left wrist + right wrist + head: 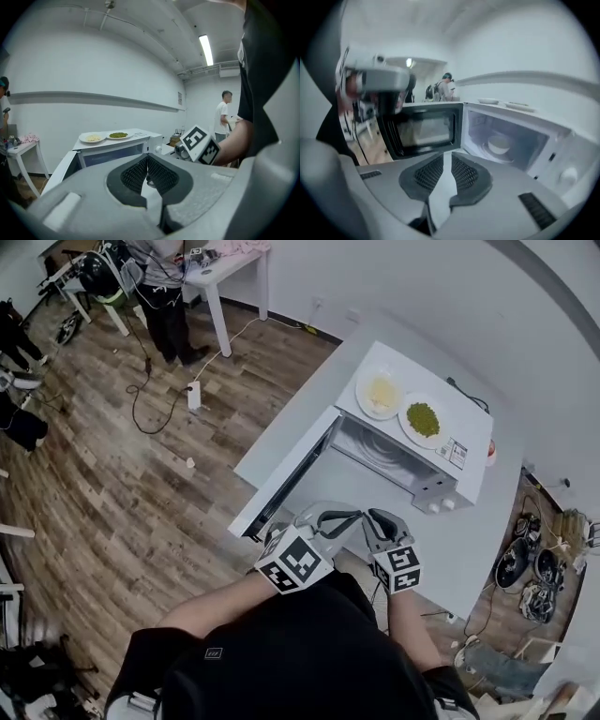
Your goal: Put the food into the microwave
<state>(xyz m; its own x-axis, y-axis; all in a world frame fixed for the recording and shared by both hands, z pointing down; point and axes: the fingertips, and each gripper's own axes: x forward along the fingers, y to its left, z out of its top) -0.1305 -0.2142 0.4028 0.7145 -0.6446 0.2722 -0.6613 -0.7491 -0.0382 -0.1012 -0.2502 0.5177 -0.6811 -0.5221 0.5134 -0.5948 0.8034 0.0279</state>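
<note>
The white microwave (441,479) stands on the table with its door (286,486) swung open to the left. On its top lie a plate of pale yellow food (382,392) and a plate of green food (423,418). In the right gripper view a white round dish (499,144) sits inside the cavity. My left gripper (339,518) hangs in front of the opening, its jaw tips touching and nothing held (147,159). Beside it my right gripper (380,519) shows a narrow gap between its pads, with nothing in it (446,158).
The microwave rests on a white table (281,432) over a wooden floor. A person (164,296) stands at a white desk (225,268) at the back left, with cables (155,395) on the floor. Pots (530,568) lie at the right. Another person (225,117) stands far off.
</note>
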